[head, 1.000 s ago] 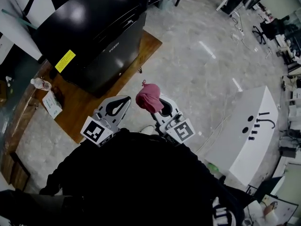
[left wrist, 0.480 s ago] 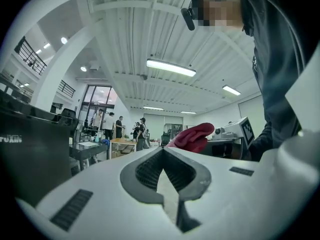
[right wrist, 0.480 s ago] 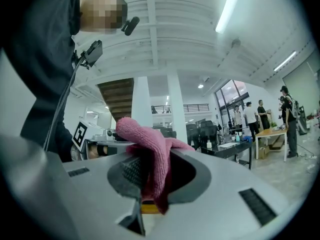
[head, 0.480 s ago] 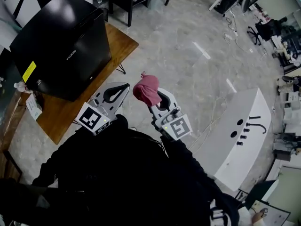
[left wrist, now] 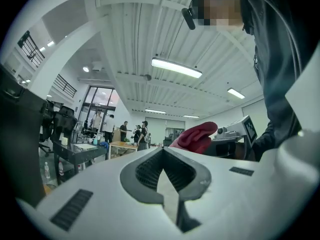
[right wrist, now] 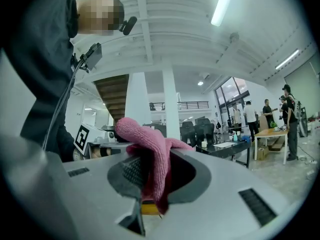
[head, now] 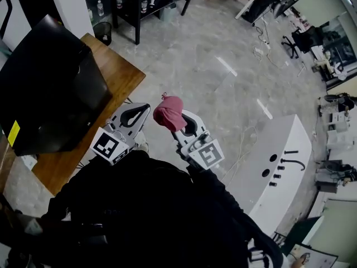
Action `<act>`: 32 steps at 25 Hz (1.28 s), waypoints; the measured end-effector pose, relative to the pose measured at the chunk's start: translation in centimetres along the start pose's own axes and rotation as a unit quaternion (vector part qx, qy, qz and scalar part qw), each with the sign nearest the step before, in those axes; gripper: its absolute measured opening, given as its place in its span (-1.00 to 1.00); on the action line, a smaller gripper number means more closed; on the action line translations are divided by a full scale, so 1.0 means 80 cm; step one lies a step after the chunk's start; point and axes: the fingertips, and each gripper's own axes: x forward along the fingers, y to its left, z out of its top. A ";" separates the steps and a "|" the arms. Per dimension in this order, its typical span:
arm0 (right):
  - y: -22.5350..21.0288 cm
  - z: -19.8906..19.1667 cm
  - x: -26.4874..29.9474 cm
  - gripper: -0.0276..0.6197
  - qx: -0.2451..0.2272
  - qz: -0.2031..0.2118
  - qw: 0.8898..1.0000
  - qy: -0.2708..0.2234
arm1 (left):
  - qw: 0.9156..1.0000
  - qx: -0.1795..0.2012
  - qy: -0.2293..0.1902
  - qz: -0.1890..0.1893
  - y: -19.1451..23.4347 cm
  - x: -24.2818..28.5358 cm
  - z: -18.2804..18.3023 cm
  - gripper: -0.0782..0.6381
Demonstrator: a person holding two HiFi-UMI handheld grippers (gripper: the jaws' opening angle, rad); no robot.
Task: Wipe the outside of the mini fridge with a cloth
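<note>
The mini fridge point(head: 47, 88) stands at ten o'clock in the head view, black and glossy, on a wooden table point(head: 120, 77). Neither gripper is touching it, so wiping looks not yet begun.

Nearest, at six o'clock, the person's dark sleeves hide both hands. Just beyond, the left gripper point(head: 140, 110) has its jaws pressed together with nothing between them, which the left gripper view confirms point(left wrist: 162, 154). Just beside it, toward one o'clock, the right gripper point(head: 177, 120) is clamped on a pink cloth point(head: 169, 113). In the right gripper view the cloth point(right wrist: 150, 154) is pinched low between the jaws and bunches into a lump above them.

The step in hand is probably carrying the cloth over to the fridge. To do it well, the soft lump should meet the glossy panel first, not the hard jaw tips, which could scratch it. The grip should hold firm, since little cloth sits inside the jaws. Overlapping strokes from the top downward would cover each face, and the empty gripper could steady the fridge.

The fridge is cut off at the left edge, so which face carries the door cannot be told. A yellow label point(head: 13, 133) on it is too small to read. A dark mass at nine o'clock in the left gripper view may be the fridge, but that is unsure.
</note>
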 end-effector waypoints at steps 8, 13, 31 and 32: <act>-0.101 0.012 0.120 -0.66 0.001 0.063 0.998 0.006 | 0.999 0.013 0.013 0.050 0.110 0.073 0.015 -0.78; -0.141 0.015 0.211 -0.66 0.006 0.116 0.993 0.006 | 0.995 0.008 0.011 0.098 0.181 0.090 0.027 -0.78; -0.099 -0.014 0.504 -0.66 0.024 0.558 0.828 0.042 | 0.888 -0.028 0.036 0.458 0.372 0.082 0.021 -0.78; -0.085 -0.015 0.511 -0.66 0.027 0.582 0.812 0.042 | 0.875 -0.025 0.037 0.482 0.378 0.074 0.022 -0.78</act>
